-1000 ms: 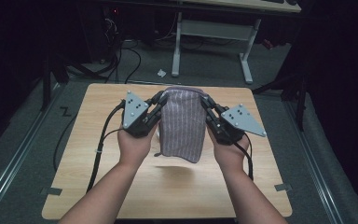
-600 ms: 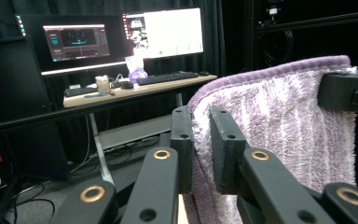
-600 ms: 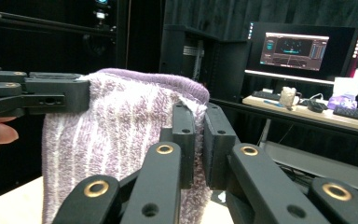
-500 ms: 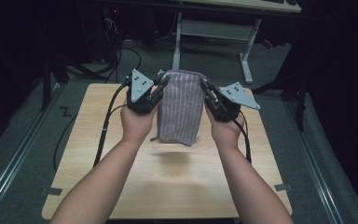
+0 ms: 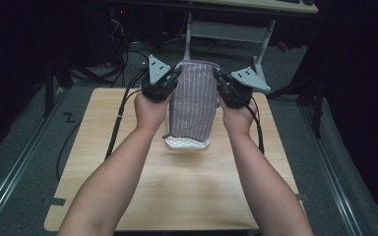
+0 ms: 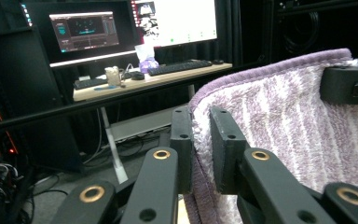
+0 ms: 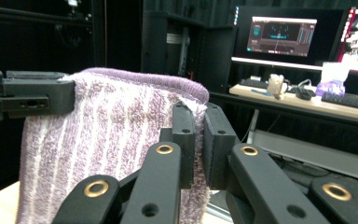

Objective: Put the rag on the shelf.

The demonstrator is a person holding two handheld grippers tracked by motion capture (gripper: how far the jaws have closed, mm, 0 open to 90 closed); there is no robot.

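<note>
A purple and white striped towel [image 5: 193, 101] hangs in the air above the wooden table [image 5: 177, 182], stretched between both grippers. My left gripper [image 5: 173, 77] is shut on the towel's top left corner [image 6: 200, 135]. My right gripper [image 5: 218, 78] is shut on the top right corner [image 7: 196, 116]. In the left gripper view the towel [image 6: 298, 121] spreads to the right, with the other gripper's jaw clamped at its far corner. In the right gripper view the towel [image 7: 107, 140] spreads to the left. The towel's lower edge hangs just over a white textured object [image 5: 187, 143] on the table.
A desk frame [image 5: 226, 29] stands beyond the table's far edge. Cables [image 5: 120, 113] trail from the grippers over the table's left side. A desk with monitors [image 6: 135, 28] and keyboards lies farther off in the gripper views.
Both grippers have risen and moved away from the person, lifting the towel off the table until it hangs upright. The white object beneath it has come into sight.
</note>
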